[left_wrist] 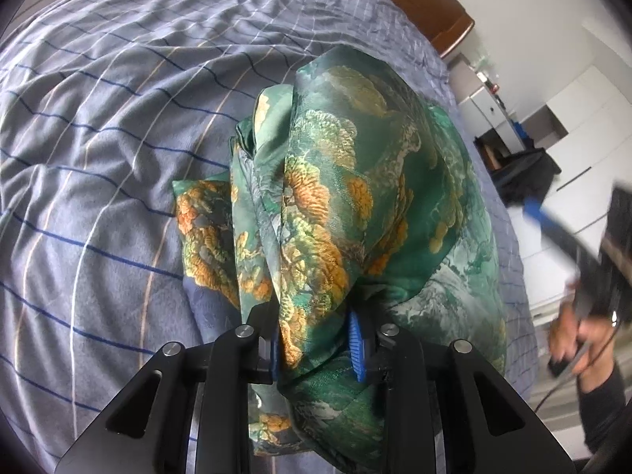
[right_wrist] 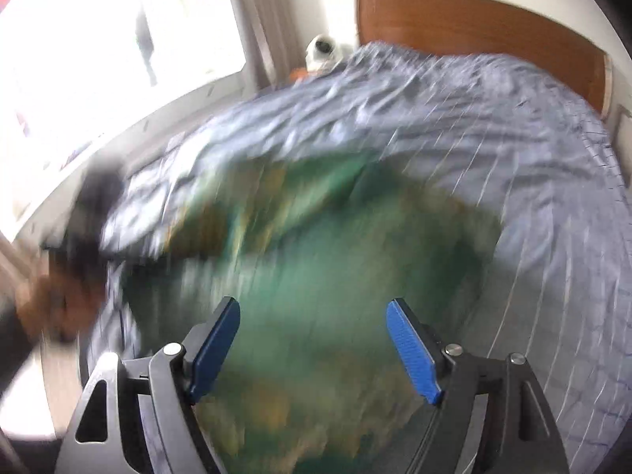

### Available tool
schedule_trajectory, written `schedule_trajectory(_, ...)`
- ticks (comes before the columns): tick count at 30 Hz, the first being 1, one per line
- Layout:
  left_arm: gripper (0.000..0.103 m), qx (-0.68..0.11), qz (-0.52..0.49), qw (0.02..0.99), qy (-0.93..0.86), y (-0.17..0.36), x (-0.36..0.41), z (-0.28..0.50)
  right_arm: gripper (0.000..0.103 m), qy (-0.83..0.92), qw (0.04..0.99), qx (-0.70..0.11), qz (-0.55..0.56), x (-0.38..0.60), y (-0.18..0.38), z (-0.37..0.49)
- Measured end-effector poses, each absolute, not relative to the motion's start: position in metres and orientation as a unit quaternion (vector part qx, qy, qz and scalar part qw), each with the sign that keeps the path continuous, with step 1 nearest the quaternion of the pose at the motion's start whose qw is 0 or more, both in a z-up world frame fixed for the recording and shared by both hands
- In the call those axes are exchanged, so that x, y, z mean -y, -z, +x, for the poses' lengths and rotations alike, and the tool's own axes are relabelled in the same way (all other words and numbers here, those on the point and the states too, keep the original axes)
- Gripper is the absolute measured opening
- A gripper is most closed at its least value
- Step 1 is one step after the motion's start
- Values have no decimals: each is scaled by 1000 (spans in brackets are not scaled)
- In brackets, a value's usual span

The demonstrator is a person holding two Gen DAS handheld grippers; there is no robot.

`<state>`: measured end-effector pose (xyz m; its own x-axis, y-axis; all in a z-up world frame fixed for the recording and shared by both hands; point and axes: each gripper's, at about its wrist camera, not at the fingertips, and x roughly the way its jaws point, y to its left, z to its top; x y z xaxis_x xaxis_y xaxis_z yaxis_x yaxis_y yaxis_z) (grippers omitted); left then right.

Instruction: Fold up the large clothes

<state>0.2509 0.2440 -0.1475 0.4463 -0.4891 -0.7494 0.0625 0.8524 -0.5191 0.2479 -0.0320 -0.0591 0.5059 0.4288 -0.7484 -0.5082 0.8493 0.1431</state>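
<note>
- Left gripper (left_wrist: 316, 345): its blue pads (left_wrist: 356, 349) are pressing from both sides on a bunched fold of the green floral garment (left_wrist: 355, 197), clamping it
- Green floral garment, left wrist view: satin-looking cloth with orange and yellow blooms, lying heaped on the bed cover (left_wrist: 118, 158), rising in a ridge away from the left gripper and draping down below it
- Right gripper (right_wrist: 314, 345): its jaws are standing wide apart with nothing pinched; the blue pads (right_wrist: 412, 349) are hovering above the garment (right_wrist: 316, 260), which is showing between them only as a green blur
- Right gripper in the left wrist view (left_wrist: 561, 233): appearing to the right of the garment, off the edge of the bed cover, blurred, with a hand (left_wrist: 580, 335) and dark sleeve gripping its handle
- Left hand in the right wrist view (right_wrist: 63, 300): sitting to the left of the garment, too smeared to detail
- Bed cover (right_wrist: 513, 158): grey-blue with thin dark and pale stripes, lying wrinkled all around the garment
- Headboard (right_wrist: 474, 27): brown wood, standing beyond the garment at the far end of the bed cover
- Window (right_wrist: 98, 59): glaring bright, far left of the garment
- White cabinets (left_wrist: 584, 110): standing well right of the garment, past the bed cover
</note>
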Motion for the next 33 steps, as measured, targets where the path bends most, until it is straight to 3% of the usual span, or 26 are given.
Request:
schedule_trajectory(3,26,-494,-218,826,163,151,-244,246,79,-249,875,-415,-22,18,51,290)
schedule_trajectory(7,26,-493,-216,828,153,152,-242,240,80,-250,850,-464,-10,-33,88,337)
schedule_trajectory(11,25,-505,-193,831,133,159,-238,238,83,-203,810,-537,-125,-94,157,350)
schedule_trajectory(18,26,-501,-186,834,137,156,-235,238,83,-217,813,-531,-104,-80,144,347)
schedule_trajectory(26,26,-501,-191,832,141,158,-238,241,83,-242,861,-434,-108,4,81,241)
schedule_trajectory(33,27,-501,-194,832,137,158,-237,241,83,-226,874,-427,-57,55,91,169)
